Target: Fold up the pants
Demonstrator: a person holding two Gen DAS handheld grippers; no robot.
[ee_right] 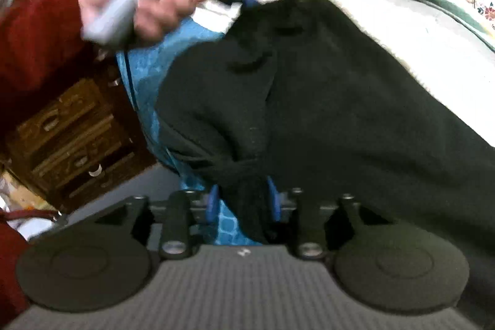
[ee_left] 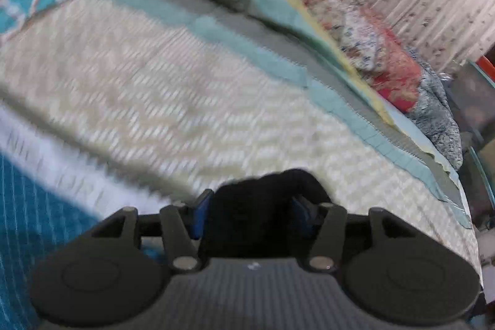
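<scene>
L claw (ee_left: 249, 214) & R claw (ee_right: 243, 206) each clenched on black pants (ee_right: 340, 101), seemingly.

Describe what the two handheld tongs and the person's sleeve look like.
Both the left tongs and right tongs share one build: a dark grey ribbed body, two round black discs at the sides, black linkage bars with silver pivot pins, and blue pads on the fingers. The sleeve is dark red.
</scene>
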